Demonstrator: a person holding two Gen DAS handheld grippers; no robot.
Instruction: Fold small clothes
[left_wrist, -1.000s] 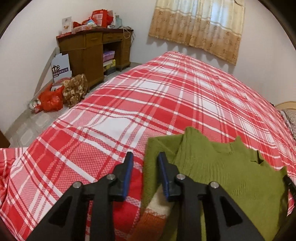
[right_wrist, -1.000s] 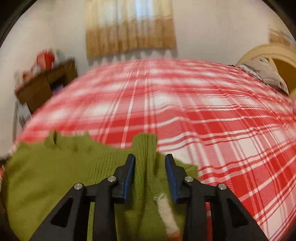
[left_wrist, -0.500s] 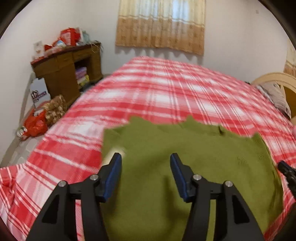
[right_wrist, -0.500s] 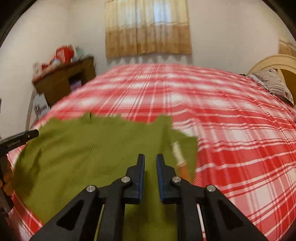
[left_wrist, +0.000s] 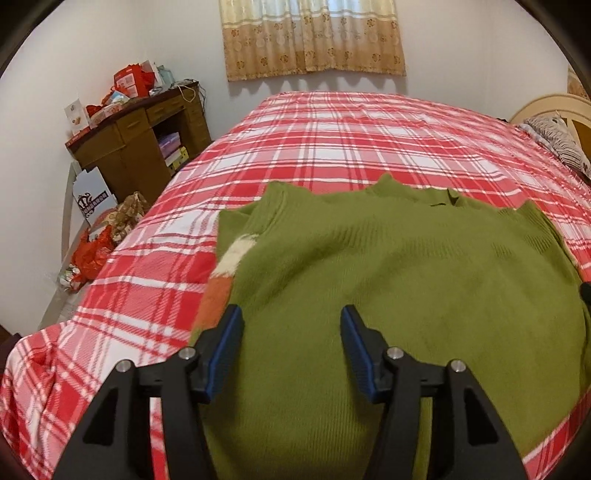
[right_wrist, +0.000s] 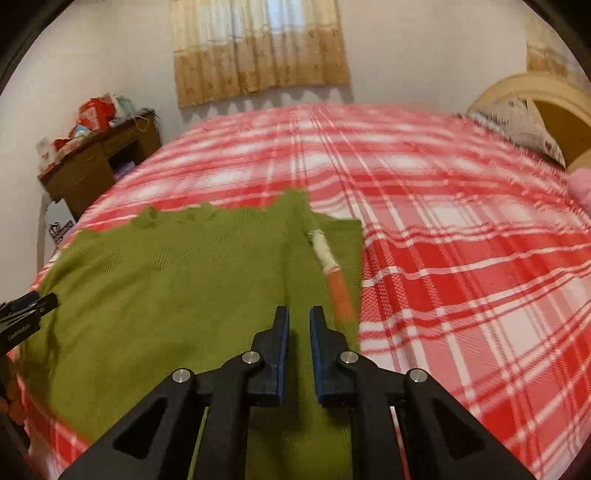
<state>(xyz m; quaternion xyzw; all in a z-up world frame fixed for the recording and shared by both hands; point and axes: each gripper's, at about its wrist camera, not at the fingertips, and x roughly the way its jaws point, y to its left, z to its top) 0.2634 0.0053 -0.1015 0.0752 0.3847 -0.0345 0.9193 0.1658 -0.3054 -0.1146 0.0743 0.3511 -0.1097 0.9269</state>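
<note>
The green sweater lies flat on the bed, ready for a first fold. Left claw gapes wide over it; right claw is narrowed, seemingly empty. Next: grip an edge.

A home bedroom: plaid-covered bed, curtained window, cluttered wooden desk.
</note>
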